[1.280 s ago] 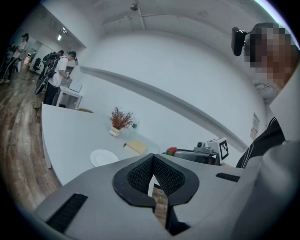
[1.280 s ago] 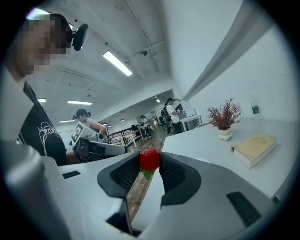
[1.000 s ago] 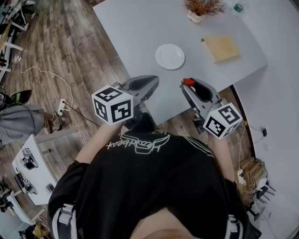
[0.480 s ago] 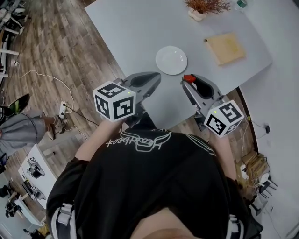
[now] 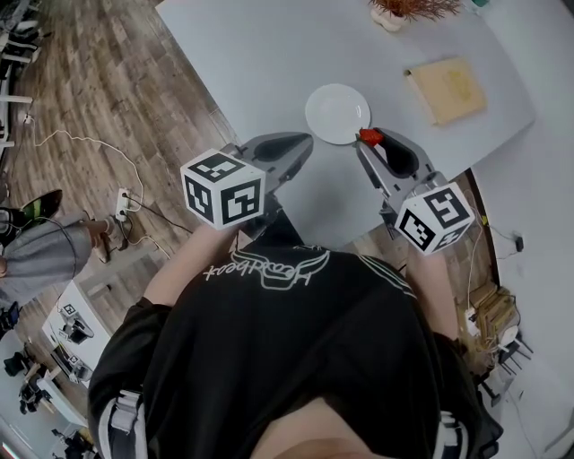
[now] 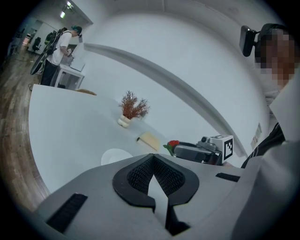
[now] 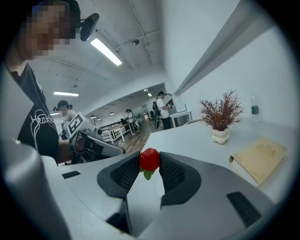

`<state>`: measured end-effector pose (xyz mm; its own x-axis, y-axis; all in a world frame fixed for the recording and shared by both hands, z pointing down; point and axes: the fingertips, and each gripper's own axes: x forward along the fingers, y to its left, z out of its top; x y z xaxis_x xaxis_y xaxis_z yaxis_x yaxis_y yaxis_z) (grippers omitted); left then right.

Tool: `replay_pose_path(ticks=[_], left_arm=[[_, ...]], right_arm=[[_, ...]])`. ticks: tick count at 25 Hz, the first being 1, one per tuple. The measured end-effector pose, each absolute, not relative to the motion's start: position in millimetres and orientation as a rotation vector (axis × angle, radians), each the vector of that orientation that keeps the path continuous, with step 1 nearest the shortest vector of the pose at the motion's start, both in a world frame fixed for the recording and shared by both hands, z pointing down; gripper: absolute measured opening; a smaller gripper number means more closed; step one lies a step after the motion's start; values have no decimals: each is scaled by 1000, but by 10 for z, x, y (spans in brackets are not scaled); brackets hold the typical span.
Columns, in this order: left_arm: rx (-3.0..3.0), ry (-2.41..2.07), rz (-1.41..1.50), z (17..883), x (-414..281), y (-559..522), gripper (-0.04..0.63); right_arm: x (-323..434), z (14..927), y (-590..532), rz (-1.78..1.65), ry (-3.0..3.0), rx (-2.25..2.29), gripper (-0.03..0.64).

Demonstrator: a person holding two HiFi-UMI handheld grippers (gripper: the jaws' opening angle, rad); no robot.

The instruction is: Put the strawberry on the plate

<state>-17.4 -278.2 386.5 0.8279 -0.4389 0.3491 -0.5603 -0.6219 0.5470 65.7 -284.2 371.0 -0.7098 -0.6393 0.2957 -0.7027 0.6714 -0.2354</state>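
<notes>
A red strawberry [image 5: 369, 136] with green leaves is pinched between the tips of my right gripper [image 5: 370, 139], just off the near right rim of the white plate [image 5: 336, 112]. The right gripper view shows the strawberry [image 7: 149, 159] squeezed between both dark pads, held above the grey table [image 5: 260, 63]. My left gripper [image 5: 300, 143] hovers over the table's near edge, left of the plate, with its tips together and nothing in them. In the left gripper view the left gripper [image 6: 152, 157] points past the plate [image 6: 116, 155] and the strawberry [image 6: 173, 144] shows to the right.
A tan notebook [image 5: 448, 88] lies right of the plate and a small pot of dried reddish twigs [image 5: 395, 13] stands at the far edge. Wooden floor with cables [image 5: 99, 152] lies left of the table. A person [image 6: 63, 44] stands far off by another desk.
My right gripper has carried the strawberry forward over the table, from the near edge up to the plate's rim. The left gripper has stayed beside it, a little forward.
</notes>
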Motion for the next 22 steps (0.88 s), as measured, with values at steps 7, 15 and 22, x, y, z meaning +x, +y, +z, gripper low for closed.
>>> replay_pose_path(ticks=[7, 15, 22], left_arm=[[2313, -706, 260, 4039, -226, -2945, 6], [2281, -676, 284, 4236, -247, -3152, 6], [2254, -638, 309, 4406, -251, -3300, 6]], right_arm=[[533, 3849, -3123, 397, -2633, 1079, 121], [459, 4173, -3463, 352, -2534, 1086, 121], [455, 4684, -3689, 334, -2400, 1078, 121]])
